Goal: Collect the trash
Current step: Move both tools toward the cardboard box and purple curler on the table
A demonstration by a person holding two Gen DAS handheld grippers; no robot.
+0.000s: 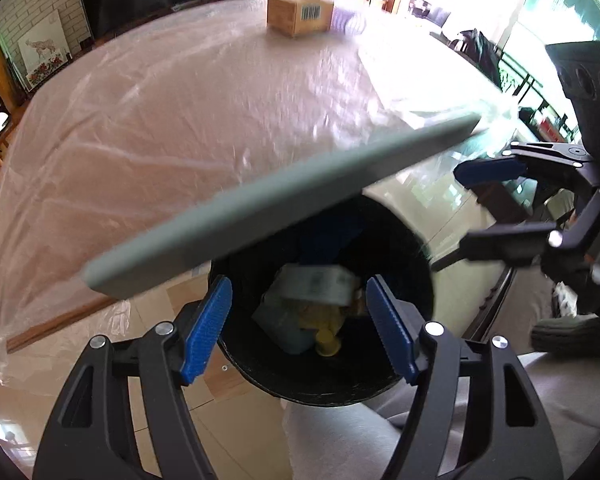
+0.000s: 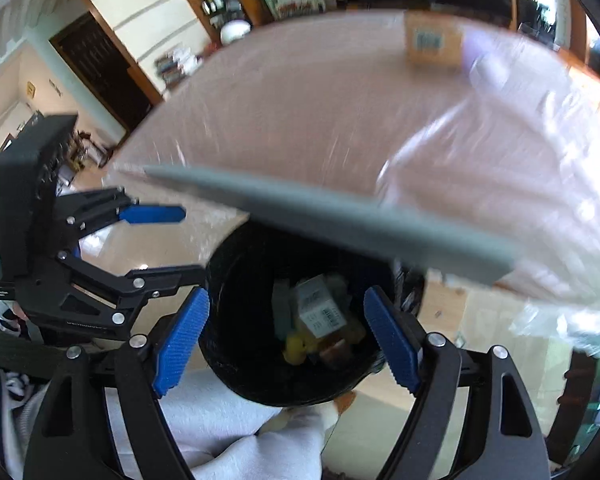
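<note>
Bin point(image 1: 332, 384) sits below the table edge point(image 1: 284, 208), already holding a white labelled box point(image 1: 320, 284) and yellow scraps — both grippers hang above its mouth. I read left gripper point(image 1: 300, 328) and right gripper point(image 2: 286, 338) as jaws apart, empty. Remaining cardboard box point(image 1: 300, 14) lies far across the table from the bin — I'd lift clear of the edge first, then reach.

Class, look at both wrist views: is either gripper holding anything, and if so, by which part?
Nothing is held. The left gripper and right gripper are both open, with only the black bin and the trash inside it visible between their fingers.
</note>
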